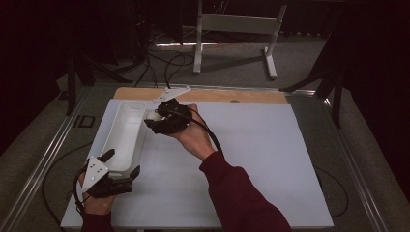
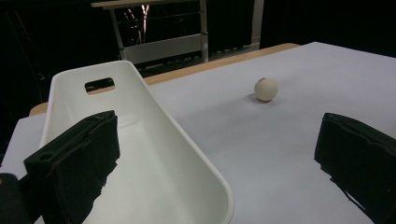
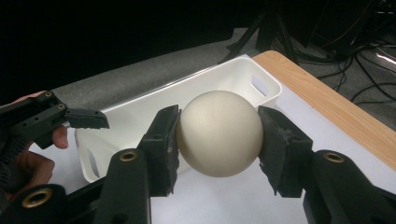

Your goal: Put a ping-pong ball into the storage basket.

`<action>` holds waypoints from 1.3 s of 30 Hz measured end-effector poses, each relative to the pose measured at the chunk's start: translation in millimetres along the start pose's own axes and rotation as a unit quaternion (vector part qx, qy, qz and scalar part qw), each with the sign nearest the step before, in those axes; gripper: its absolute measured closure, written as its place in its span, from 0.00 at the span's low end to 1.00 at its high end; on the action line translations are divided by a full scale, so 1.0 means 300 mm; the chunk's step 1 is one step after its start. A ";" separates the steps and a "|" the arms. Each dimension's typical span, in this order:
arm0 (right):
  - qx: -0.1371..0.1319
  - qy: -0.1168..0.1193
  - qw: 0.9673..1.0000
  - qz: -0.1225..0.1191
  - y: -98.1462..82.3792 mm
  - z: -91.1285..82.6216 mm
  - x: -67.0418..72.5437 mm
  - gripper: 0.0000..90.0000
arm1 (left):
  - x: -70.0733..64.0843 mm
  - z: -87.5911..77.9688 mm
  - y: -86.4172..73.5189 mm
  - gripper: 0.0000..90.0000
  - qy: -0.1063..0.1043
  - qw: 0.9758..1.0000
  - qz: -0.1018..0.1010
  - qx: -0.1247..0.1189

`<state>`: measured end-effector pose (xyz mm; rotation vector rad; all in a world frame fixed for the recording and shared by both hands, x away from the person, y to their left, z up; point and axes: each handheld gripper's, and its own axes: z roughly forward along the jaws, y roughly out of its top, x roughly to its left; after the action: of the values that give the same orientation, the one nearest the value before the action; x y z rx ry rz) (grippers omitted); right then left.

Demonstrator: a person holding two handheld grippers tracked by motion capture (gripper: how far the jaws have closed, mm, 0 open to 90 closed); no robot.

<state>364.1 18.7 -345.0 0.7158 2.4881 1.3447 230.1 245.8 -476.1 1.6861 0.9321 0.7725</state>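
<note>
A cream ball [image 3: 219, 116] sits clamped between the pads of my right gripper [image 3: 218, 140], shut on it. In the high view this gripper [image 1: 154, 120] holds the ball [image 1: 153, 115] beside the far right rim of a long white bin [image 1: 123, 133]. My left gripper [image 1: 121, 164] stands open at the bin's near end, one jaw over the inside and one outside the right wall. The left gripper view looks along the bin [image 2: 140, 107] between the wide-apart jaws of the left gripper [image 2: 217, 140]. There a cream ball [image 2: 265, 89] rests on the table right of the bin.
The white table top [image 1: 251, 159] ends in a wooden strip [image 1: 212, 95] at the far side, where a flat white piece [image 1: 171, 93] lies. Beyond it are a metal stand [image 1: 237, 29] and cables on the floor. Metal rails run along both table sides.
</note>
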 end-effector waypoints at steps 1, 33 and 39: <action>0.000 0.000 1.000 0.001 0.002 0.003 0.002 0.56 | 0.000 0.000 0.000 0.01 0.000 1.000 0.000 0.000; -0.005 0.002 1.000 0.010 -0.009 0.091 0.042 0.56 | -0.001 0.000 0.001 0.01 0.001 1.000 0.001 -0.001; -0.007 0.000 1.000 0.012 -0.008 0.109 0.057 0.56 | -0.001 0.000 0.002 0.01 0.001 1.000 0.001 0.000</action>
<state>362.2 49.9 -364.6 0.7452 2.4754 1.3685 229.9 245.4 -475.5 1.6866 0.9308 0.7753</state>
